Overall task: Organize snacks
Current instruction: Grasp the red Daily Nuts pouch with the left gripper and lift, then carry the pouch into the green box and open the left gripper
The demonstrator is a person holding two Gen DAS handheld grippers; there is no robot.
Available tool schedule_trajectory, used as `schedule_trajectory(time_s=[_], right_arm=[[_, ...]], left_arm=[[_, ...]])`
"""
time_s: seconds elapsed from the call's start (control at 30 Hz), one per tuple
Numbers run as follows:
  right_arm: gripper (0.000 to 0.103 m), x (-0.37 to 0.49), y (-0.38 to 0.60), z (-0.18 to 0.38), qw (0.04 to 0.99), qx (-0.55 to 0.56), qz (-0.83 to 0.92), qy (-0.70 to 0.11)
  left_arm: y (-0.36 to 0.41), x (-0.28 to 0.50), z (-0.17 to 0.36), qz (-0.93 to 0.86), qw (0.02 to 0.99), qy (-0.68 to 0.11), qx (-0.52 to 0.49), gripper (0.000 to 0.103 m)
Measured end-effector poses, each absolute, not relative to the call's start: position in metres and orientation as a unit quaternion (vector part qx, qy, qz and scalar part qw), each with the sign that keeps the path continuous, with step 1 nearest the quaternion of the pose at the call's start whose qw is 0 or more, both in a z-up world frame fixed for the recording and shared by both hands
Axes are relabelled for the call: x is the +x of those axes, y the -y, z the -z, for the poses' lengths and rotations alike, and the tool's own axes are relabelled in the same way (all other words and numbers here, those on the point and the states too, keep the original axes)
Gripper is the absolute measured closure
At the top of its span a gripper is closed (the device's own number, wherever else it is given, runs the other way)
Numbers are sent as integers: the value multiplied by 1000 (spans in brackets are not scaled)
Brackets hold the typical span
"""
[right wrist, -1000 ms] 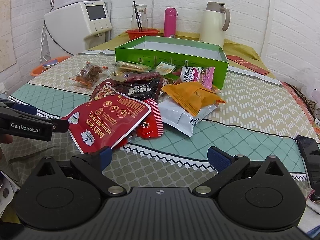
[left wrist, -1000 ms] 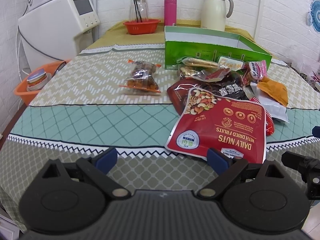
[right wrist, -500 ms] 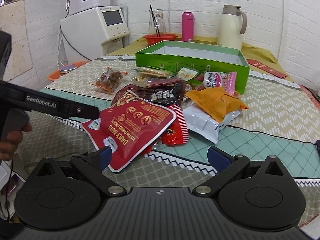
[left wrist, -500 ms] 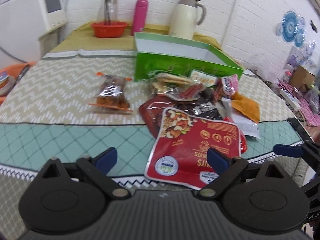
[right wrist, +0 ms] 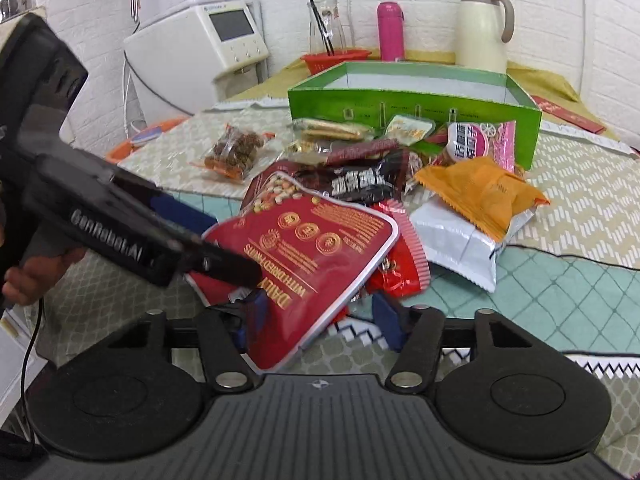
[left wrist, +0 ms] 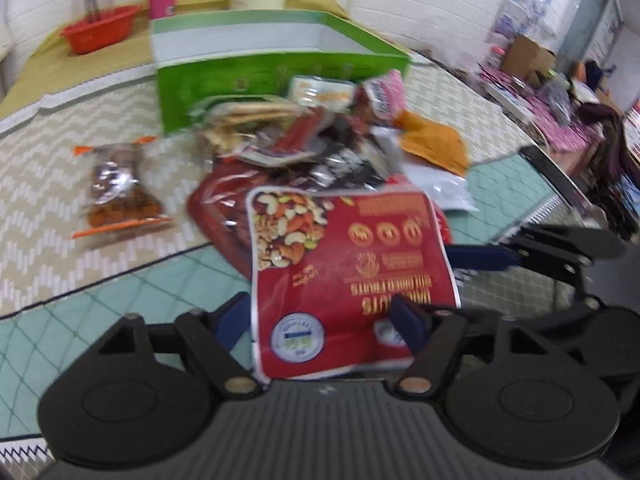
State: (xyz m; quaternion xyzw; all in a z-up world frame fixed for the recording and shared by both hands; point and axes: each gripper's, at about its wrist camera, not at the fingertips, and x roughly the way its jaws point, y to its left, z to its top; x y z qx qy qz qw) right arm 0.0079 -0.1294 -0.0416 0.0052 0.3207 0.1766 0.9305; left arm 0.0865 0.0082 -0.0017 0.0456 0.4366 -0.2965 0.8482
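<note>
One red nuts pouch lies lower centre, between both wide-spread grippers, left and right; one green box behind.

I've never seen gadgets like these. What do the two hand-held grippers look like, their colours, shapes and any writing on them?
Both are matte black plastic. Each ribbed body carries two round discs with angled link arms and silver pivot pins, ending in blue finger pads. The left gripper carries white "GenRobot.AI" lettering on its side and a thin black cable hanging below the bare hand. The right gripper matches in build.
</note>
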Motion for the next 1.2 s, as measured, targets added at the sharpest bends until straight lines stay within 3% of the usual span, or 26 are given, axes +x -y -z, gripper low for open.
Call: schedule_trajectory(time_s=[0.03,0.13,0.2,0.37,0.43,0.5,0.53,0.57,0.67,0.9,1.2], right_arm=[[15,9,128,42,932,0,-170,-320],[25,9,130,41,936,-7,-162,-311],[42,9,137,40,938,2,-162,-306],[47,15,140,44,941,12,-156,-300],[56,13,141,42,945,11,-146,-294],[71,10,143,37,947,10,-142,-289],[72,8,144,35,948,4,-139,-286],[76,6,144,33,950,-3,-134,-283],[81,0,146,23,954,-6,-132,-269],[92,-3,152,-5,968,-16,-125,-218],[94,47,167,-47,980,-35,-123,-151]], left_arm=[[-5,85,2,292,851,-433,56,52],[-7,85,4,293,855,-423,61,55],[-11,88,3,291,857,-424,42,56],[-4,88,4,273,870,-408,46,59],[-3,84,4,266,874,-404,47,65],[-4,79,3,264,875,-404,42,72],[-4,77,2,263,876,-403,38,79],[-5,75,2,265,875,-405,30,80],[-5,69,-4,271,876,-399,18,94],[-4,71,-24,287,880,-377,-20,96],[0,118,-70,284,901,-321,-68,97]])
